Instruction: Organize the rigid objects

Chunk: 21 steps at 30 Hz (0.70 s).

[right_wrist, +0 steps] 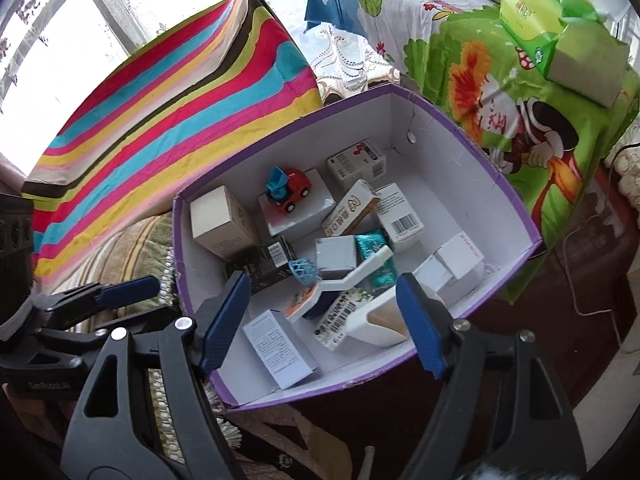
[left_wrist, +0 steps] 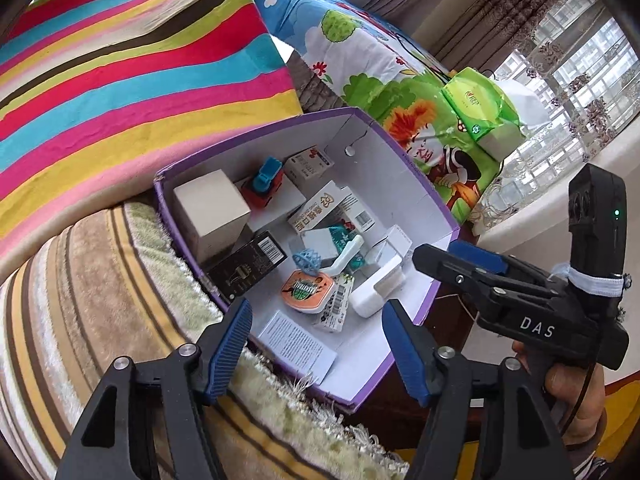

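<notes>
Hovering over the near rim of the purple-edged cardboard box (left_wrist: 416, 184), mid-frame: left gripper (left_wrist: 316, 344), blue pads spread wide, gripping nothing. Likewise hanging above the same box (right_wrist: 472, 148) in the right wrist view: right gripper (right_wrist: 322, 320), jaws wide apart and empty. Showing again at the right edge of the left view, that right gripper (left_wrist: 472, 260), held in a bare hand (left_wrist: 576, 396).

Lying loose inside the white interior, counted: one red and blue toy truck (right_wrist: 289, 194) perching on a white carton (right_wrist: 298, 216); one tall cream box (right_wrist: 222, 222) standing in the upper-left corner; one black box (right_wrist: 266, 262) with a barcode; one white brush with a blue mesh head (right_wrist: 344, 276) resting across the centre pile; one teal foil packet (right_wrist: 376, 258) touching that brush; one orange-faced tin (left_wrist: 307, 290); one white leaflet box (right_wrist: 280, 346) near the bottom edge. Roughly six further white cartons crowding around, exact tally hard to tell.

Sitting outside the box: one striped cushion (left_wrist: 132, 80) at upper left, one cartoon-print cloth (right_wrist: 472, 60) at upper right, one green tissue pack (right_wrist: 560, 28) on that cloth, one striped fringed rug (left_wrist: 100, 300) at lower left.
</notes>
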Tool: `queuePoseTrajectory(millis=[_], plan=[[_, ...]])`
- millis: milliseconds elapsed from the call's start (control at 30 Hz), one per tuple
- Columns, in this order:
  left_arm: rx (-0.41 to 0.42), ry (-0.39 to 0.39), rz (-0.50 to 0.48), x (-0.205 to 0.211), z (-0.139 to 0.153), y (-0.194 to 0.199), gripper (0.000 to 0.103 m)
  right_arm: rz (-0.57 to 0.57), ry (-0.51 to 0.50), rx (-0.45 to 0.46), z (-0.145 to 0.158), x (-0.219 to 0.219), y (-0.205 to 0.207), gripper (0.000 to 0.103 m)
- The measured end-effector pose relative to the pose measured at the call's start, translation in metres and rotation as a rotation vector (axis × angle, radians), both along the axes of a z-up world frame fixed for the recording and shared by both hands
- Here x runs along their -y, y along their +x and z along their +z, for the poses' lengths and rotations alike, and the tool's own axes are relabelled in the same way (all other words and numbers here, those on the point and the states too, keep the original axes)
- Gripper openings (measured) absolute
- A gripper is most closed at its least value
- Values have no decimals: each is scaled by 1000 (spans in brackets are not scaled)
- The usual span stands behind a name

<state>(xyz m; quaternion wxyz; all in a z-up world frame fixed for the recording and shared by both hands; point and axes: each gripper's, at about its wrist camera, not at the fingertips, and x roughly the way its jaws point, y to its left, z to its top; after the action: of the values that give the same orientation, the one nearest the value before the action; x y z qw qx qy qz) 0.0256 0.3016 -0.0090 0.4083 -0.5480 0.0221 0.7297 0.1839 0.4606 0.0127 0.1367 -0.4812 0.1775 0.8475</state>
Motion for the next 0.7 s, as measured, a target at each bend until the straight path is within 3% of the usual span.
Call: queuePoseTrajectory(millis=[200, 300, 433, 500, 700], plan=[[-81, -32, 12, 15, 4, 26, 84, -53, 222, 70, -2, 19, 26, 83], [-100, -38, 23, 14, 5, 31, 85, -82, 281, 81, -3, 29, 39, 87], [-83, -14, 43, 15, 4, 28, 87, -112, 276, 84, -4, 26, 44, 90], [-71, 2, 37, 14, 3, 27, 93, -121, 265, 85, -3, 24, 44, 90], [-80, -32, 23, 7, 2, 29, 96, -125, 242, 85, -3, 23, 41, 90]])
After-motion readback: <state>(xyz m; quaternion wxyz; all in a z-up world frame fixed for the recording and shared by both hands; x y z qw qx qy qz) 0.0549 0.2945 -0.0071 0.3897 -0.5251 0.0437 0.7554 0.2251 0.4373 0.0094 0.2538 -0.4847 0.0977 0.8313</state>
